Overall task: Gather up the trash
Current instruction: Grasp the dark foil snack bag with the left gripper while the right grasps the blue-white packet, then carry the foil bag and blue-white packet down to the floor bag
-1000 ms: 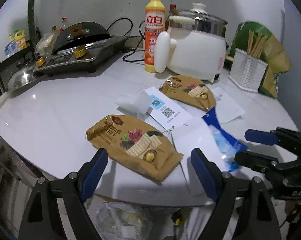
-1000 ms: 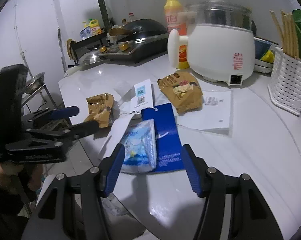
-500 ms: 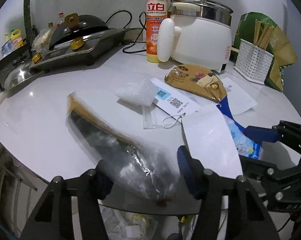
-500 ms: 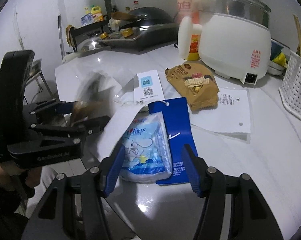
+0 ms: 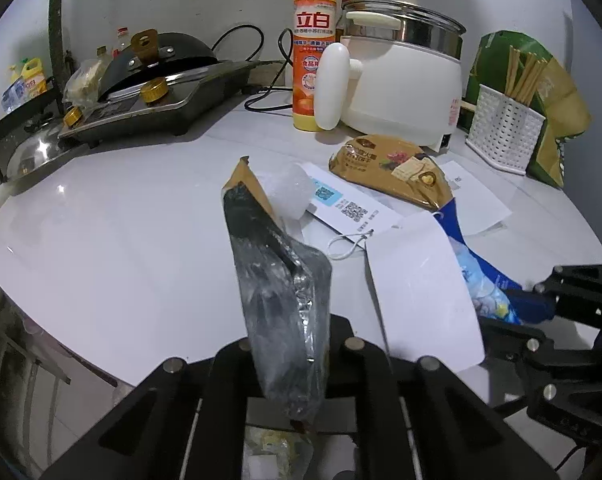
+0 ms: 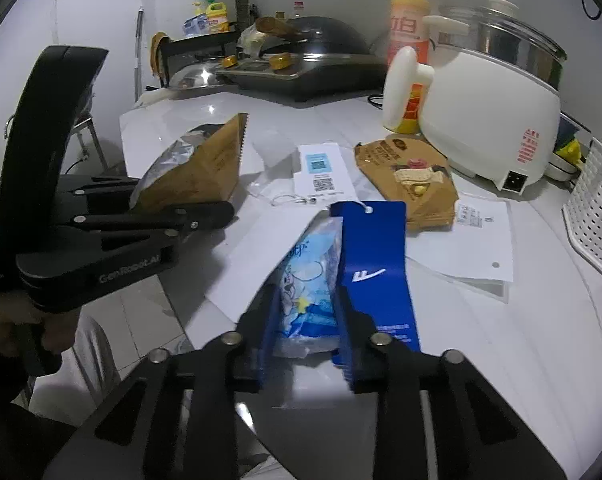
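Observation:
My left gripper [image 5: 289,332] is shut on a brown snack wrapper [image 5: 277,280] with a silver inside, held on edge above the table's front edge; it also shows in the right wrist view [image 6: 199,172]. My right gripper [image 6: 305,320] is shut on a light blue tissue packet [image 6: 309,280] that lies on the white table [image 6: 481,340] beside a blue tag [image 6: 375,256]. A second brown snack wrapper [image 5: 393,168] lies near the white cooker. A white paper sheet [image 5: 421,284], a QR-code label [image 5: 341,204] and a crumpled clear wrap [image 5: 291,188] lie between them.
A white electric cooker [image 5: 401,80] and an orange dish soap bottle [image 5: 313,52] stand at the back. A stove with a dark wok lid [image 5: 157,72] is at back left. A white chopstick basket [image 5: 505,128] stands at the right. A white receipt [image 6: 477,236] lies near the cooker.
My left gripper closed on the near brown wrapper and lifted it up on edge. My right gripper moved forward and closed on the blue tissue packet.

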Action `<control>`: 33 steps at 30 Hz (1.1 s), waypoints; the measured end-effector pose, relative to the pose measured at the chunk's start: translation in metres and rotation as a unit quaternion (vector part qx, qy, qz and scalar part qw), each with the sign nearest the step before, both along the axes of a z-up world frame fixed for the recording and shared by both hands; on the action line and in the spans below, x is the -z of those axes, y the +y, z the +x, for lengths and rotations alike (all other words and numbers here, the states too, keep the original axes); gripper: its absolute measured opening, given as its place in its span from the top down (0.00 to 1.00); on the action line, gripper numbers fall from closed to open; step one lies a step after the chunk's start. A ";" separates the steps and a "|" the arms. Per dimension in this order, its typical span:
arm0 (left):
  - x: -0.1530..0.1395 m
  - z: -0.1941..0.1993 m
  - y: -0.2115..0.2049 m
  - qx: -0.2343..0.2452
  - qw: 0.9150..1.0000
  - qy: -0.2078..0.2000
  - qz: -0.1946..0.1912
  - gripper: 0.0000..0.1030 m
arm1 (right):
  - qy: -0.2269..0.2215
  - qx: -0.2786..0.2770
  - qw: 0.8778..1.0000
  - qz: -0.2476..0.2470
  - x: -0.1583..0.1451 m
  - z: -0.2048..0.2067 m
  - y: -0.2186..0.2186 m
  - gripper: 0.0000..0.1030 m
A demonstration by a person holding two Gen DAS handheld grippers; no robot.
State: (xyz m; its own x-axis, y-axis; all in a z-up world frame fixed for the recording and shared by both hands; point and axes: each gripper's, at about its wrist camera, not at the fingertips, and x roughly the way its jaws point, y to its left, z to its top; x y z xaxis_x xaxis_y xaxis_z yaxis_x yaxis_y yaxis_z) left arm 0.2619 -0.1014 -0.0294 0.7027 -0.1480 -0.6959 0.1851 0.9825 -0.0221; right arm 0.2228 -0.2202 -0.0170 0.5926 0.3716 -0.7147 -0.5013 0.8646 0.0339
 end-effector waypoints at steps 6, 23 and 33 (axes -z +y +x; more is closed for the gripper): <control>-0.011 -0.007 0.003 0.002 1.000 -0.014 -0.003 0.92 | -0.004 0.008 1.000 0.012 -0.008 -0.006 -0.005 0.87; -0.034 -0.062 0.030 -0.003 0.999 -0.046 -0.017 0.92 | -0.050 0.019 0.997 0.047 -0.062 -0.051 -0.013 0.87; -0.014 -0.104 0.067 -0.023 0.999 -0.035 -0.018 0.92 | -0.035 -0.042 0.997 0.049 -0.050 -0.080 0.037 0.87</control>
